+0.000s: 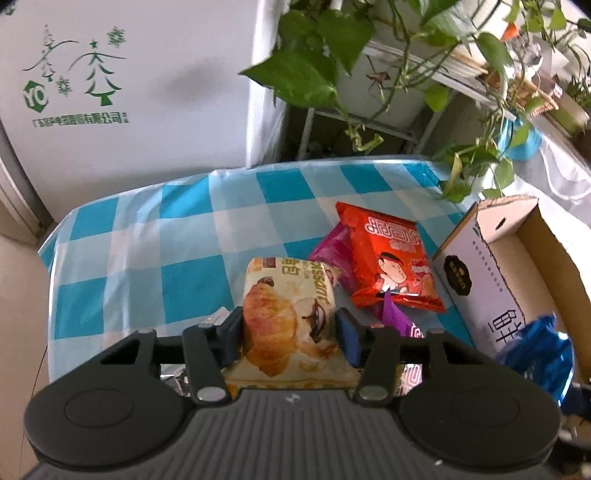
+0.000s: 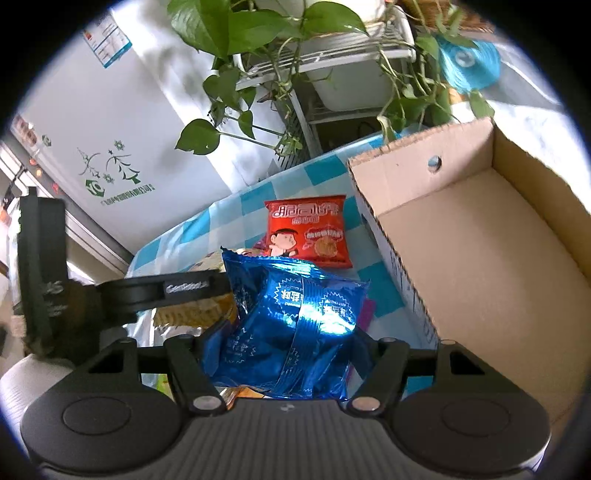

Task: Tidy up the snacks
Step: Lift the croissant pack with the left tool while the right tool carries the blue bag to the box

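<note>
Left wrist view
Left gripper [image 1: 289, 332]: sitting low centre in the frame, its jaws partly closed and pressing both sides of the croissant packet [image 1: 286, 314], which is standing up between them.
Red packet [image 1: 391, 264]: lying right of centre on the cloth, overlapping a purple packet [image 1: 328, 254] beneath it.
Surface: a table under a blue-and-white checked cloth [image 1: 177, 229] is filling the middle of the frame.
Cardboard box [image 1: 491, 266]: standing at the right edge, its white printed side facing the snacks, open at the top.
Blue packet [image 1: 535, 354]: showing at lower right, in front of the box.
Room: a white appliance with green tree print [image 1: 110, 92] is taking up the upper left; a leafy trailing plant [image 1: 325, 55] is hanging over a white rack along the top.

Right wrist view
Right gripper [image 2: 286, 354]: sitting low centre, jaws narrowed and clamping the crinkled blue packet [image 2: 295, 321], which is hiding the fingertips.
Cardboard box [image 2: 480, 251]: filling the right side, its brown inside bare where visible.
Red packet [image 2: 308, 230]: lying at centre on the checked cloth [image 2: 236, 210], just left of the box.
Left gripper body [image 2: 155, 291]: reaching in from the left, over the croissant packet [image 2: 195, 314].
Room: the white appliance [image 2: 92, 129] is at upper left, the plant [image 2: 240, 33] and rack along the top, a blue roll [image 2: 469, 62] at upper right.
</note>
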Demonstrator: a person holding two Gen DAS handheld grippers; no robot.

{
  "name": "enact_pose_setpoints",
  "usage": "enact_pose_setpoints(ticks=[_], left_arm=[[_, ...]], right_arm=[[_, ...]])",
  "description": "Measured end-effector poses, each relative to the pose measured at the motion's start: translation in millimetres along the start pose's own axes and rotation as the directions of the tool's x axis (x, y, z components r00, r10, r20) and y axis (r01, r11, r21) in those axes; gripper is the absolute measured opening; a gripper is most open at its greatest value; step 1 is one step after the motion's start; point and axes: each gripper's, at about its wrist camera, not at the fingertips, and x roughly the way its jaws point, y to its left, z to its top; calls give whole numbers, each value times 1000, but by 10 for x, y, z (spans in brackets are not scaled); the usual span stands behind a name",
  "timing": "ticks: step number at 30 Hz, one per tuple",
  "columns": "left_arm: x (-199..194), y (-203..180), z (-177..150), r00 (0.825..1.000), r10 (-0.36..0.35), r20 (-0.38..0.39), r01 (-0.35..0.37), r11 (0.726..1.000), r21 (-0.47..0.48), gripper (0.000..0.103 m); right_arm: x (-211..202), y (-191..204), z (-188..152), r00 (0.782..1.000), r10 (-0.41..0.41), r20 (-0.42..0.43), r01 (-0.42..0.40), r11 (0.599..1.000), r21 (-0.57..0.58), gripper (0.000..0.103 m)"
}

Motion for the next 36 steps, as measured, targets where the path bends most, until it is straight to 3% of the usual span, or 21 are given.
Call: enact_pose_setpoints(ticks=[7, 16, 36], left_arm=[[-221, 8, 29, 998, 4, 65, -4, 1000, -3, 50], [-527, -40, 63, 981, 37, 191, -43, 999, 24, 50], [-701, -250, 4, 969, 12, 248, -29, 997, 65, 50]], right_arm=[[17, -32, 52, 1000, 21, 4, -21, 1000, 17, 73], [-69, 16, 74, 997, 9, 73, -8, 1000, -18, 73], [-145, -39, 111, 993, -13, 116, 15, 1000, -15, 73]])
